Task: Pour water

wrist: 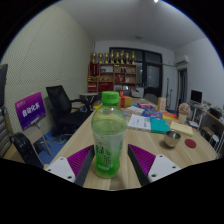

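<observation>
I am holding the gripper (110, 163) low over the near edge of the table (75, 140), its pink pads (78, 166) standing either side of the green-capped bottle (109, 137); I cannot tell whether they are pressing on it or leaving gaps. If the grip is loose, I am risking the bottle slipping or tipping as I lift and tilt. Beyond it, towards the table's right side, a small metal cup (172, 139) is standing among papers (150, 123), which spilled water would soak. The table's left part is offering open room.
</observation>
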`<action>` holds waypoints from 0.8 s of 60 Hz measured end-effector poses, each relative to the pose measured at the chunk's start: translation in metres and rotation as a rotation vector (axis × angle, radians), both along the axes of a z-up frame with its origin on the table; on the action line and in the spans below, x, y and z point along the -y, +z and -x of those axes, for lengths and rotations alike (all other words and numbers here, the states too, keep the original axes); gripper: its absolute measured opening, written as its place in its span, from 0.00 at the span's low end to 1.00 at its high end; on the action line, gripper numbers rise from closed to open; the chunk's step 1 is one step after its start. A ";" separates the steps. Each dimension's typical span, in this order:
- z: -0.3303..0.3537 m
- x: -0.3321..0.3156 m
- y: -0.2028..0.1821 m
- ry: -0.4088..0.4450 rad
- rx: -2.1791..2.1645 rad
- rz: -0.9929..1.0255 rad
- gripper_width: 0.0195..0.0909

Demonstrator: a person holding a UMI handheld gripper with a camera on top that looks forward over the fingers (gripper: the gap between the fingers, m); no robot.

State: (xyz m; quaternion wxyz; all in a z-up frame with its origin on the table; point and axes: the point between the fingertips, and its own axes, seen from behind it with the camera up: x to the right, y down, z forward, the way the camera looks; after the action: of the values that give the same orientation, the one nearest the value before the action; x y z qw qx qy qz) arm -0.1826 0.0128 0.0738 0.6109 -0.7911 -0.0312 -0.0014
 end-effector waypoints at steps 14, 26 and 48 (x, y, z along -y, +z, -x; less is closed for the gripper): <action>0.019 -0.042 -0.002 0.097 -0.029 -0.047 0.55; 0.023 -0.046 -0.002 0.143 -0.019 -0.073 0.40; 0.002 -0.074 0.054 0.177 -0.270 0.003 0.27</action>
State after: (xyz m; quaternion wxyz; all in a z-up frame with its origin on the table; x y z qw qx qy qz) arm -0.1845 0.0868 0.1282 0.6061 -0.7791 -0.0182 0.1589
